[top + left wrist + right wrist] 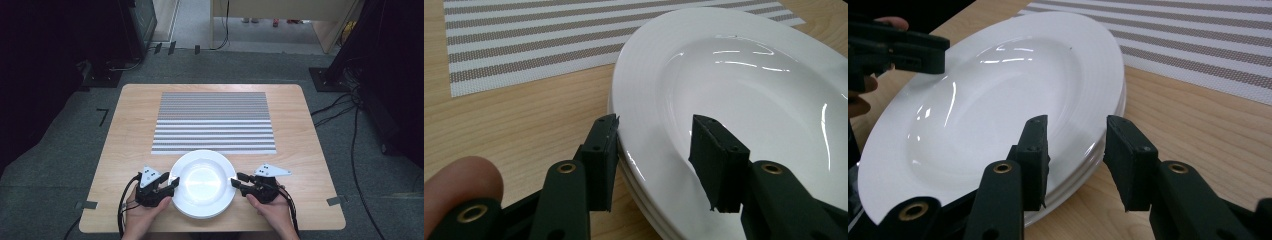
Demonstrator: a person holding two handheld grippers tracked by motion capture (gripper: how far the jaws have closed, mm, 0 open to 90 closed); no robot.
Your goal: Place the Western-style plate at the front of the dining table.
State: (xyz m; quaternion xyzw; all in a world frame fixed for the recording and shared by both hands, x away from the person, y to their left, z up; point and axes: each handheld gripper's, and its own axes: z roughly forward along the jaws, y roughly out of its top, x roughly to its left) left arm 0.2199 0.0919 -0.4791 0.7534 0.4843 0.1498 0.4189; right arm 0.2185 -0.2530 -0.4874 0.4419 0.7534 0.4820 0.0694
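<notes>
Grey carpet and trailing cables surround a pale wooden surface (130,115) with rounded corners. A stack of white plates (204,183) is set at the near edge of it, just in front of a striped mat (214,122) that is laid flat across the middle. Several rims are seen layered at the stack's edge in both gripper views, though the number cannot be told for certain.

The left tongs (173,183) are held at the stack's left rim, spread wide, with one jaw outside the rim and one over the top plate's slope. The right tongs (235,182) are held at the stack's right rim, also spread, with the rim lying between the jaws. Nothing is pinched by either yet, as far as can be judged.

The plates are glazed, smooth and glossy, round with a broad sloping rim and a shallow well; strong glare is thrown off them. The mat is woven, with fine grey and white bands. The jaws are hard, black and blocky.

Slipping is the likely fault: a glazed, tapering rim may be squeezed out from hard jaws. If more than one rim is caught, or the two sides are lifted unevenly, the plate may be tilted and dropped, or the stack dragged.
</notes>
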